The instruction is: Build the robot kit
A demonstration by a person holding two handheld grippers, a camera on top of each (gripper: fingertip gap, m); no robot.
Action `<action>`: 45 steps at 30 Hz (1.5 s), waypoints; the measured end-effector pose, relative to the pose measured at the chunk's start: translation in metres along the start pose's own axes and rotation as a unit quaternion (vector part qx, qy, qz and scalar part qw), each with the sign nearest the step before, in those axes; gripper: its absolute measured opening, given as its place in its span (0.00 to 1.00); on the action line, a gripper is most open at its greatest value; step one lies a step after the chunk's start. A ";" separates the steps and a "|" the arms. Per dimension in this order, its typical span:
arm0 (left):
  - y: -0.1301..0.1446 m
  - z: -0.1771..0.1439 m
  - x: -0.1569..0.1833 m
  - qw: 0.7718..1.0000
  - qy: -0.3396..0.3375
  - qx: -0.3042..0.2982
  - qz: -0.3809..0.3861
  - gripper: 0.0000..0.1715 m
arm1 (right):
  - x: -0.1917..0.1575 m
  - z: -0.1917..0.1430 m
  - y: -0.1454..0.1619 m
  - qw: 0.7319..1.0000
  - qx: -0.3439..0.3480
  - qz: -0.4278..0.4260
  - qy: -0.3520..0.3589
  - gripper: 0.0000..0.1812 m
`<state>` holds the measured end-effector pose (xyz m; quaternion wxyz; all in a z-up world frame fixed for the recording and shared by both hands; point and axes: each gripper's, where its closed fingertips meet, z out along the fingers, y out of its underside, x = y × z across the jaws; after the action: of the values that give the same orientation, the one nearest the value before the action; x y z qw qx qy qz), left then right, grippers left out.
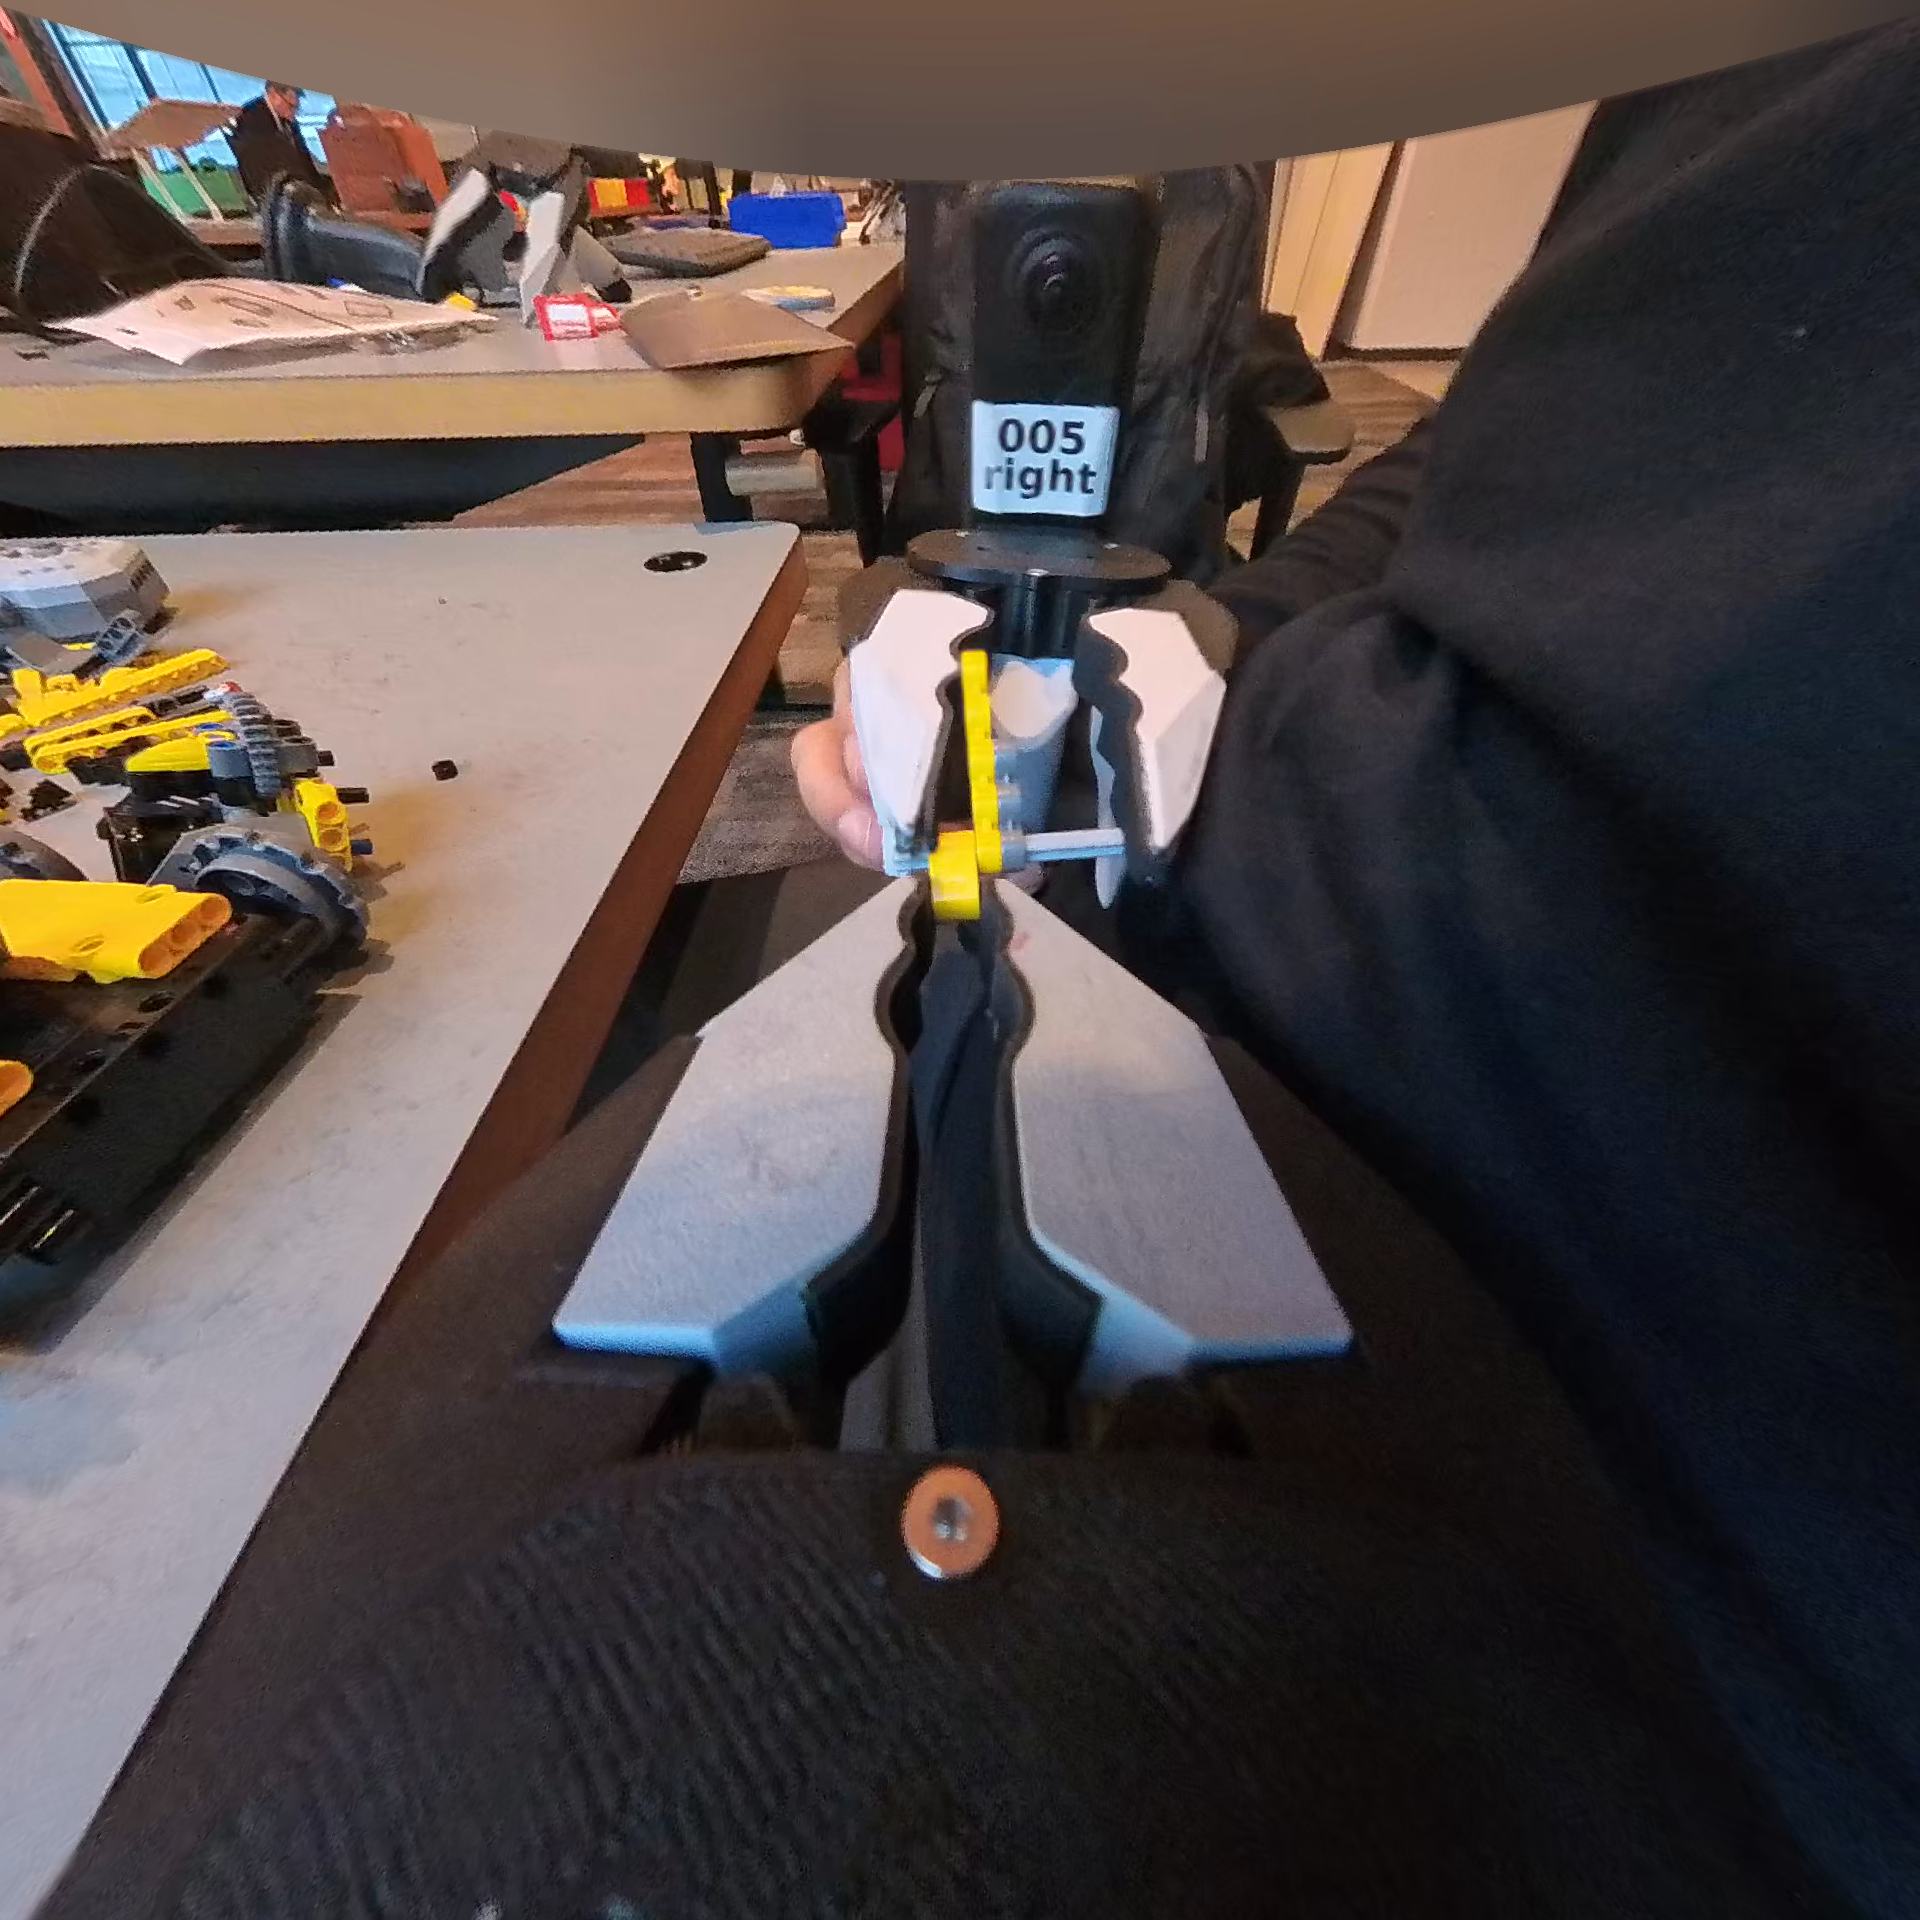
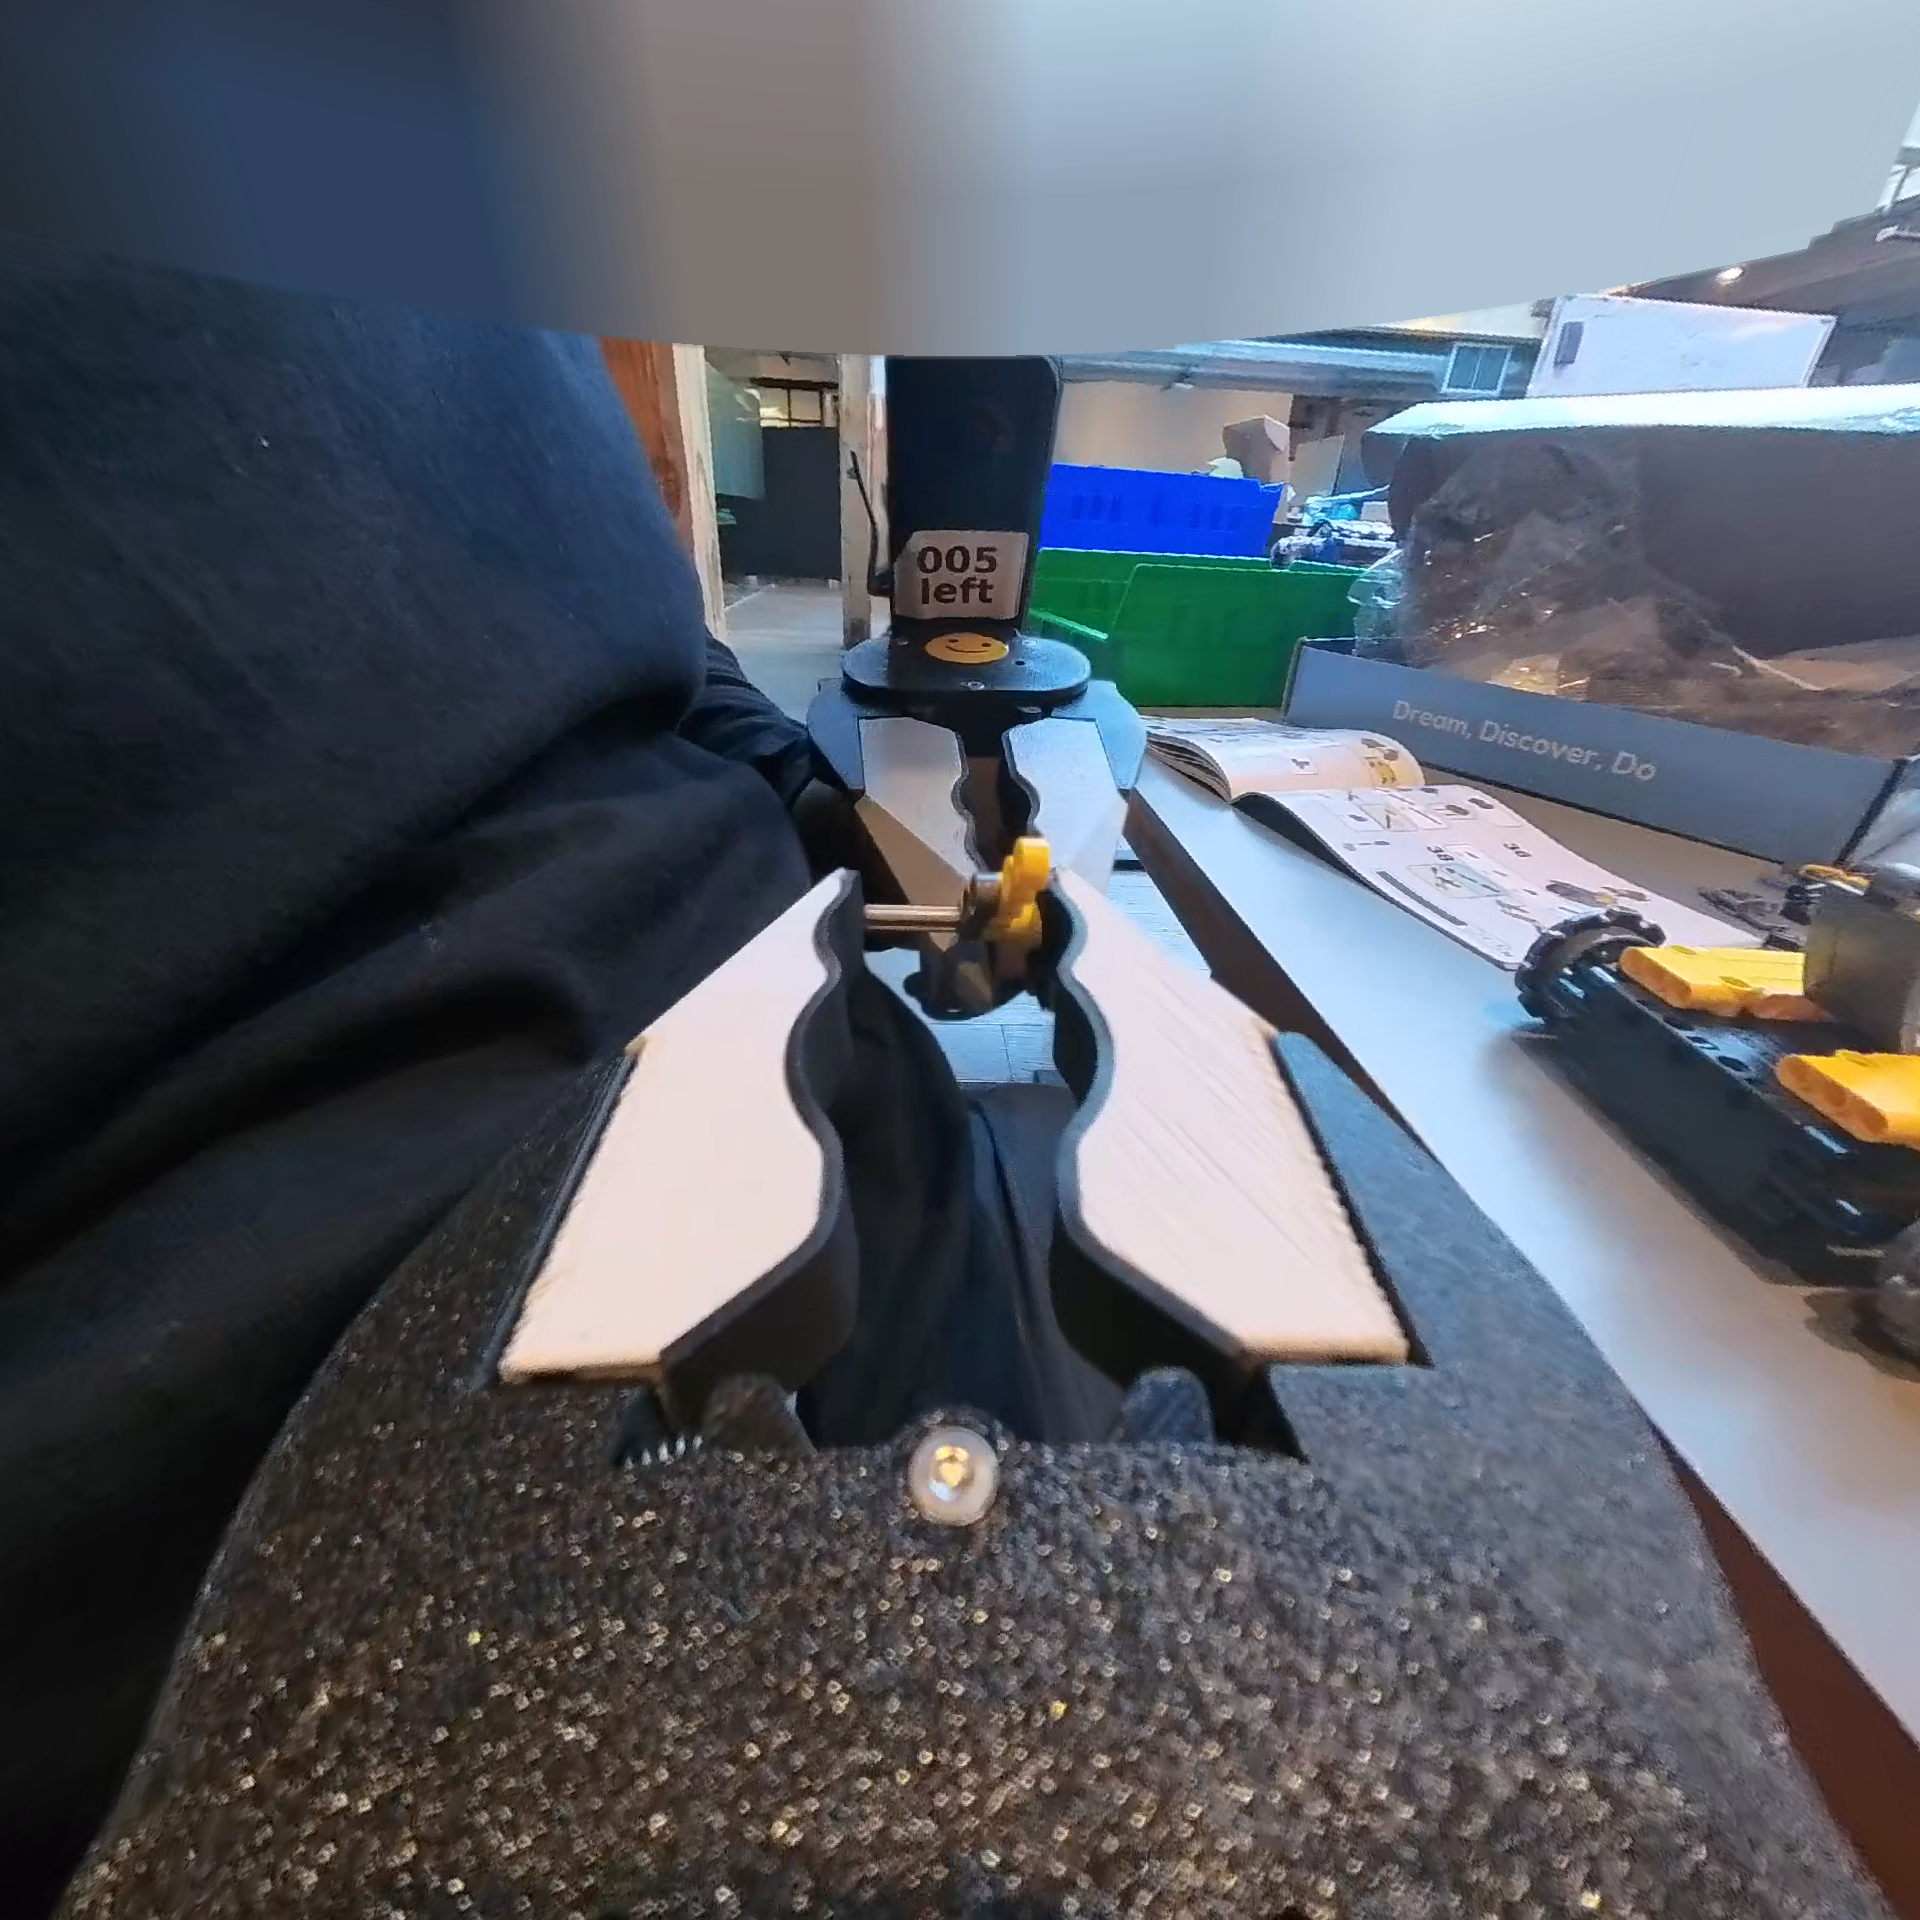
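Note:
My left gripper [image 1: 958, 899] is shut on a small yellow brick connector [image 1: 954, 871] held in the air off the table edge. The right gripper [image 1: 1008, 862] faces it, tip to tip. A thin grey axle [image 1: 1070, 844] runs through the connector and spans the right gripper's two fingertips, with a long yellow beam [image 1: 977, 738] standing up along one finger. In the right wrist view my right gripper [image 2: 956, 899] clamps the axle [image 2: 914, 914] and the yellow piece [image 2: 1013, 894] end to end. The left gripper [image 2: 1003, 868] meets it from the far side.
A grey table [image 1: 540, 790] lies to the side, bearing a part-built yellow and black brick vehicle [image 1: 208, 831] [image 2: 1714, 1039], loose parts, an open instruction booklet [image 2: 1455, 862] and a box [image 2: 1558, 758]. A person's dark clothing [image 1: 1558, 831] is close beside both grippers. The grippers are tip to tip, or close to it.

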<state>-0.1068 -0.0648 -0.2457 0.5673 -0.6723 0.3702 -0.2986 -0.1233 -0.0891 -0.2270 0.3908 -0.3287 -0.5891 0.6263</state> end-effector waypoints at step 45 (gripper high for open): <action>0.001 0.003 0.005 0.991 -0.040 -0.044 0.119 0.02 | -0.005 -0.004 -0.007 1.000 0.010 -0.018 0.005 0.16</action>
<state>-0.1012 -0.0674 -0.2470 0.5832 -0.6593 0.4371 -0.1849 -0.1164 -0.0913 -0.2210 0.4085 -0.3176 -0.5867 0.6230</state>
